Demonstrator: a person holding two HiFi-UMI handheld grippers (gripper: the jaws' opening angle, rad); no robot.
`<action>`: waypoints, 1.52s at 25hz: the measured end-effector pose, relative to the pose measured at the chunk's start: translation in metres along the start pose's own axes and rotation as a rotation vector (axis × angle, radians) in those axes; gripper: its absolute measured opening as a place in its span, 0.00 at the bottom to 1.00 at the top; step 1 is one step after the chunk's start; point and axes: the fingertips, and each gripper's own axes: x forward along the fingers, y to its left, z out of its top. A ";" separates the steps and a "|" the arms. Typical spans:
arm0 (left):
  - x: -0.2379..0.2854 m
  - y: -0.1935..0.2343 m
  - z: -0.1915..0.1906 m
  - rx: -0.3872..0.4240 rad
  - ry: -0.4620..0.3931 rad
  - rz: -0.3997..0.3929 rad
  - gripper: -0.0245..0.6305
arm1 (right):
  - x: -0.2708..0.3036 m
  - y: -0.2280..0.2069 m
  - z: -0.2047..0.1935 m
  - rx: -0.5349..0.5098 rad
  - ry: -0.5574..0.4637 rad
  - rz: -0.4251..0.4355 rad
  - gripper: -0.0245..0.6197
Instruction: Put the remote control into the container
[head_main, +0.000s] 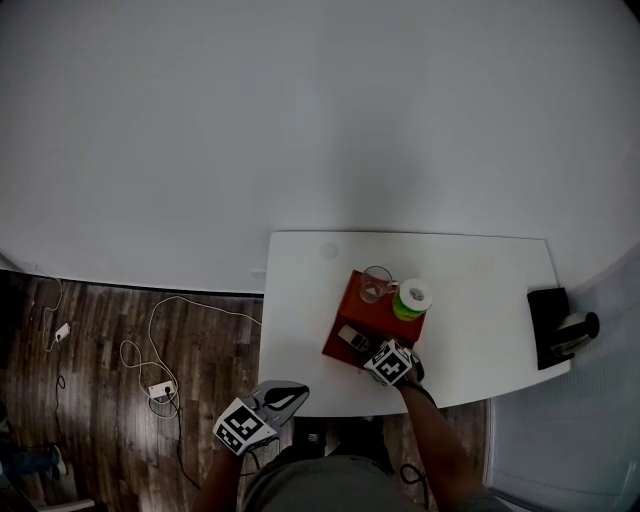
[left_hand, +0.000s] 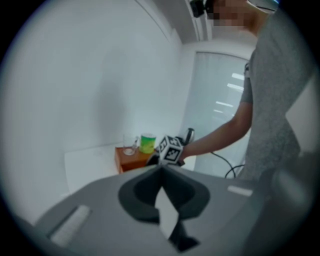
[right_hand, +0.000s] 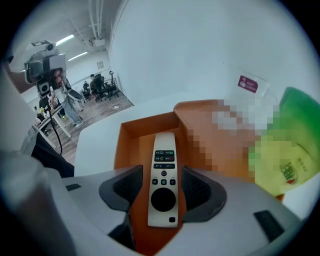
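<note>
The pale remote control (right_hand: 163, 180) lies flat in the left compartment of the orange container (right_hand: 135, 135), buttons up. My right gripper (right_hand: 163, 189) straddles its near end, open, with thin strips of orange showing between the pads and the remote. From the head view the remote (head_main: 352, 338) is at the near left of the container (head_main: 355, 296), under my right gripper (head_main: 364, 349). My left gripper (head_main: 290, 394) hangs off the table's near left corner, jaws together and empty; its own view shows the jaw tips (left_hand: 161, 172) meeting.
A glass cup (head_main: 375, 286) and a green roll (head_main: 412, 298) stand in the container's far part. The white table (head_main: 480, 340) carries a black device (head_main: 555, 325) at its right edge. Cables and a power strip (head_main: 160, 386) lie on the wooden floor to the left.
</note>
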 end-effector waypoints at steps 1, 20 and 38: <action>-0.001 0.000 0.001 0.004 -0.002 -0.005 0.04 | -0.005 -0.001 0.002 0.003 -0.015 -0.012 0.39; -0.001 -0.011 0.031 0.144 -0.054 -0.154 0.04 | -0.196 0.014 -0.010 0.126 -0.420 -0.435 0.39; 0.004 -0.053 0.029 0.178 -0.074 -0.308 0.04 | -0.259 0.100 -0.054 0.273 -0.632 -0.533 0.06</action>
